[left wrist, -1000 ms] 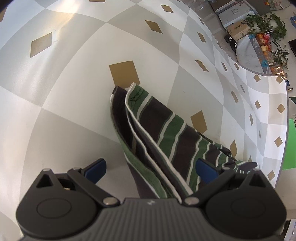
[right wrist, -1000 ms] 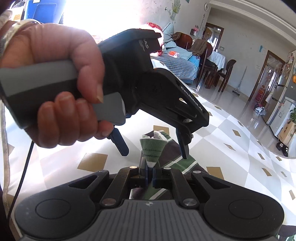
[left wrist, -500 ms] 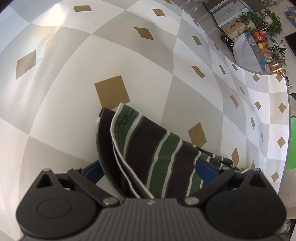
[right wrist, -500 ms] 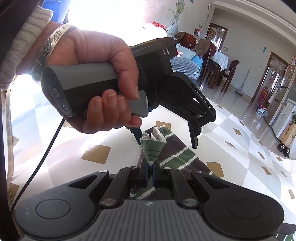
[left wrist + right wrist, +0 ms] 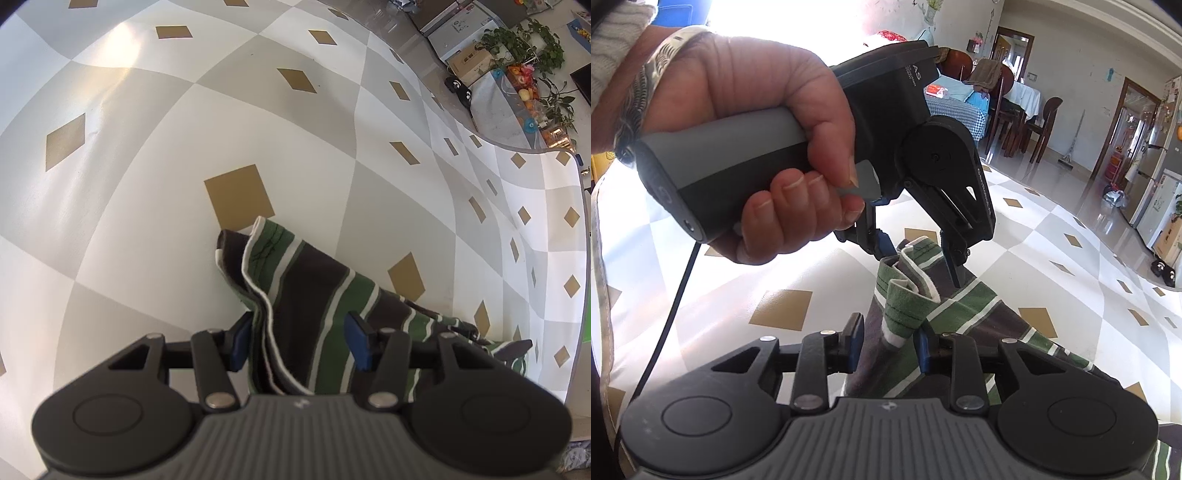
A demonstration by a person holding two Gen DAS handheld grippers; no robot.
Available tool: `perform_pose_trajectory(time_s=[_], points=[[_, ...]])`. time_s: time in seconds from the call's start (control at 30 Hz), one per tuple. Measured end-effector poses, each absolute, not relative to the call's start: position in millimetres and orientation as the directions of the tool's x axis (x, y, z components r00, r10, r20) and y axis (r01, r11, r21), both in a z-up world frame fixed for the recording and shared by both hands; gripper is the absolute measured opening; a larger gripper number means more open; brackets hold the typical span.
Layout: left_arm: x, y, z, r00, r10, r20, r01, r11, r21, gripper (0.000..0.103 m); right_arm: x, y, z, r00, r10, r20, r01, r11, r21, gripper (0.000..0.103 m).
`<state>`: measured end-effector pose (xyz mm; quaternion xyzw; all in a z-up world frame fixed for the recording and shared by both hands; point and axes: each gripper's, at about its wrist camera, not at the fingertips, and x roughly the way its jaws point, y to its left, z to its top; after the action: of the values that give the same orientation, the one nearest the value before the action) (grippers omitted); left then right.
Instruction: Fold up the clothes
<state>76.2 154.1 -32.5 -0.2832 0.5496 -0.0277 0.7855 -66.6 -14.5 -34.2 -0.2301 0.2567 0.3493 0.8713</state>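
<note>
On the checkered tablecloth [image 5: 147, 229] lies the striped garment [image 5: 306, 288], soft and floppy, best pinched at its layered hem, with left gripper [image 5: 299, 341] and right gripper [image 5: 888, 341] both parted astride the bunched edge, neither clamping.

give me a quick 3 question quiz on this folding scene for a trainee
1. True or false: the striped cloth lies flat, away from both grippers.
2. Its stripes are: A red and blue; B green, dark and white; C yellow and pink.
3. In the right wrist view, what does the hand hold?
Key: 1 false, it stands bunched between the fingers of the left gripper and of the right gripper. 2 B. 3 the left gripper.
</note>
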Motion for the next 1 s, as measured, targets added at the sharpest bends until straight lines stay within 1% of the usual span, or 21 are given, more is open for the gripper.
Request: perform_pose_trajectory(time_s=[0.17,0.2,0.23,0.3,0.37,0.43,0.5,0.53,0.6,0.63,0.67,0.77,0.93,1.0], points=[[74,156,-33,0.391,-0.366,-0.844,-0.272,0.830,-0.486,0.049,-61,-9,-41,0.621,0.492,-0.611,-0.733,0.640,-0.230,0.026],[74,156,-33,0.391,-0.364,-0.845,-0.270,0.833,-0.484,0.049,-59,-9,-41,0.615,0.491,-0.617,-0.733,0.644,-0.219,0.022],[74,157,-33,0.391,-0.358,-0.848,-0.267,0.838,-0.477,0.050,-57,-10,-41,0.618,0.486,-0.619,-0.727,0.652,-0.215,0.005],[73,157,-32,0.394,-0.347,-0.851,-0.256,0.848,-0.464,0.055,-56,-12,-38,0.623,0.489,-0.610,-0.722,0.660,-0.208,0.004],[72,157,-31,0.396,-0.345,-0.851,-0.245,0.853,-0.460,0.062,-57,-15,-33,0.633,0.495,-0.595,-0.716,0.665,-0.209,0.003],[71,157,-30,0.398,-0.343,-0.851,-0.239,0.857,-0.457,0.065,-59,-18,-27,0.645,0.502,-0.577,-0.714,0.665,-0.220,0.003],[71,157,-30,0.401,-0.339,-0.851,-0.237,0.859,-0.454,0.065,-63,-21,-21,0.651,0.509,-0.562,-0.715,0.660,-0.230,0.003],[71,156,-29,0.404,-0.337,-0.851,-0.237,0.860,-0.453,0.063,-65,-22,-18,0.654,0.513,-0.555,-0.716,0.658,-0.235,0.003],[71,155,-30,0.405,-0.333,-0.852,-0.239,0.860,-0.450,0.047,-68,-24,-16,0.655,0.519,-0.550,-0.720,0.649,-0.245,0.003],[71,154,-31,0.405,-0.332,-0.852,-0.240,0.861,-0.449,0.034,-69,-25,-15,0.655,0.520,-0.548,-0.722,0.645,-0.251,0.003],[71,153,-31,0.406,-0.329,-0.853,-0.240,0.862,-0.447,0.024,-70,-26,-15,0.656,0.520,-0.547,-0.723,0.641,-0.258,0.004],[70,147,-30,0.414,-0.320,-0.852,-0.232,0.868,-0.439,0.017,-70,-29,-15,0.660,0.514,-0.549,-0.720,0.641,-0.265,0.004],[65,141,-19,0.455,-0.323,-0.830,-0.222,0.861,-0.458,0.010,-70,-34,-11,0.671,0.511,-0.537,-0.711,0.648,-0.272,0.004],[64,140,-15,0.471,-0.336,-0.816,-0.222,0.849,-0.479,0.010,-71,-36,-9,0.677,0.511,-0.529,-0.708,0.650,-0.278,0.004]])
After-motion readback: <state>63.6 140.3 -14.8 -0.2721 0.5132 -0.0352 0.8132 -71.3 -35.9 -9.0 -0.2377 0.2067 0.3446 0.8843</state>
